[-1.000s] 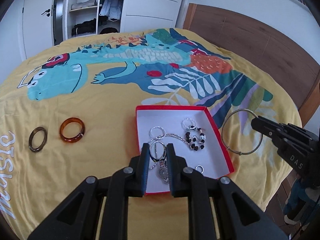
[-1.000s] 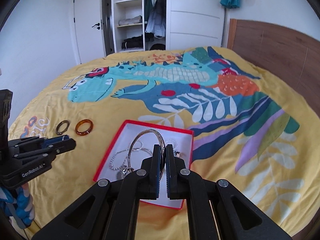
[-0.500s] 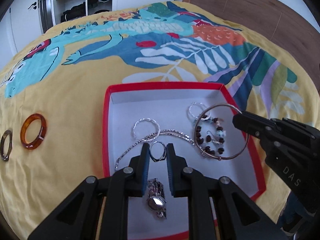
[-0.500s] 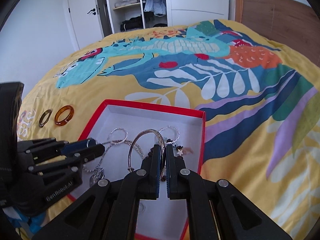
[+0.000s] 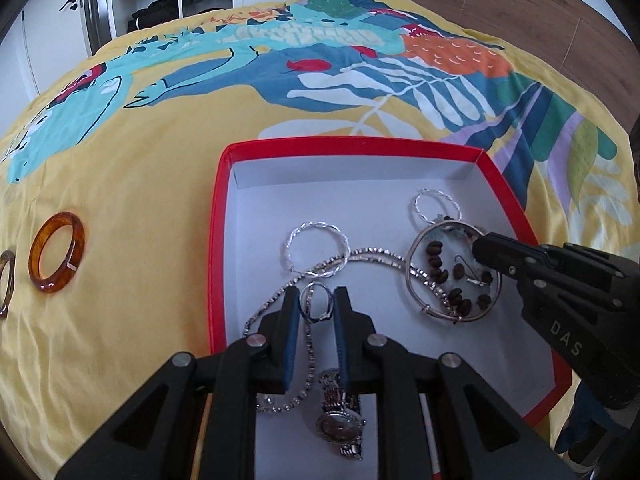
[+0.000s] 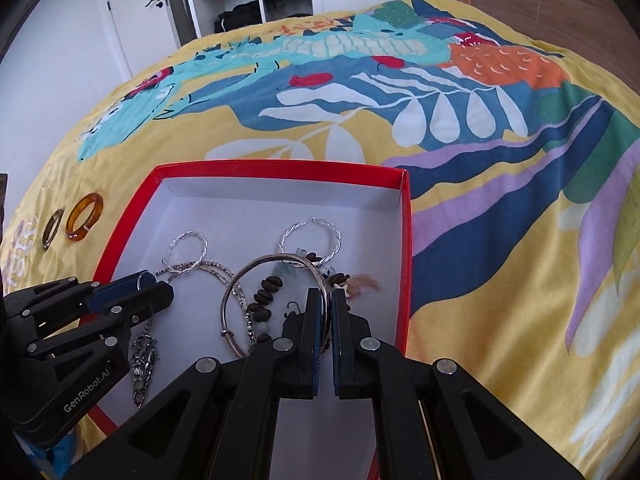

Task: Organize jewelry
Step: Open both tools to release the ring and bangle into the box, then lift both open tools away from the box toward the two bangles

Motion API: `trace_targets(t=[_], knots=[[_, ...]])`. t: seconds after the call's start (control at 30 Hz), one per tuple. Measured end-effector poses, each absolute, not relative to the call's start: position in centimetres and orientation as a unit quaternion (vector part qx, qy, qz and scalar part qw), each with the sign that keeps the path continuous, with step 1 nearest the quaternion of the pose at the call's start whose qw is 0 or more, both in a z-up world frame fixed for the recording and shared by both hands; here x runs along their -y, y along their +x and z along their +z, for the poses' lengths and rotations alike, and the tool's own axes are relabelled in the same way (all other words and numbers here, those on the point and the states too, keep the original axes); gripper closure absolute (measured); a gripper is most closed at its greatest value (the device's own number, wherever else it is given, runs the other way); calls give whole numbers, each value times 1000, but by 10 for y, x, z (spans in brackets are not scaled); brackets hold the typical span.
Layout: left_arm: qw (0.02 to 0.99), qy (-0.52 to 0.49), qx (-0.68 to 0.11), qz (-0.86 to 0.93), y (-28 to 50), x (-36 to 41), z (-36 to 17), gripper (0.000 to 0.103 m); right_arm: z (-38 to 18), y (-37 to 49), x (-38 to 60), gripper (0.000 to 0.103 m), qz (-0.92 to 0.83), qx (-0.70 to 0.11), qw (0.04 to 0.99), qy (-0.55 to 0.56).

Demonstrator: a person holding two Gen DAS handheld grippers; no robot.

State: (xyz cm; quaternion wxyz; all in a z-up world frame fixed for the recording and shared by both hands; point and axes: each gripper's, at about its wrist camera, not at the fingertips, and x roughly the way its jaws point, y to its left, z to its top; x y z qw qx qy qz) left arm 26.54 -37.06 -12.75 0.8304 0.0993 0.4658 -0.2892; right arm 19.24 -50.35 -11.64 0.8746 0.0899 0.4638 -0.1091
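- Far left of the left wrist view, the amber bangle (image 5: 57, 251) and a darker ring (image 5: 5, 283) lie outside the red box (image 5: 218, 240), easily forgotten
- Centre, the left gripper (image 5: 317, 307) clamps a small ring (image 5: 317, 304) over the chain necklace (image 5: 360, 258); releasing could tangle them
- Right, the right gripper (image 6: 327, 312) pinches the silver bangle (image 6: 256, 276) by its rim above the bead bracelet (image 6: 264, 300); it may snag the beads

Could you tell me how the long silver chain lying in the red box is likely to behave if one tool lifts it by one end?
The silver chain will probably hang limp, since it already lies in loose curves. It may drag neighbours, as it runs under the thin bangle and touches a twisted hoop. Its fine links look light.
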Motion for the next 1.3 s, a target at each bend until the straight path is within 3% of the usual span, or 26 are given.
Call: trace_targets(t=[0.2,0.27,0.43,0.73,1.3], knots=[[828,97,-472,-288,267,370,-127,86,-116,193,504,98,-111,-470,872,80],[826,96,-474,-290,267,370,-125,77,-116,193,505,97,-112,-470,872,82],[828,92,-472,-288,264,368,-117,70,-106,189,503,97,-113,-464,875,78],[823,72,-463,-321,249,357,-79,67,-64,166,495,72,-124,-438,887,72],[867,77,-411,-270,153,234,1,67,21,80,444,53,-123,-373,915,94]])
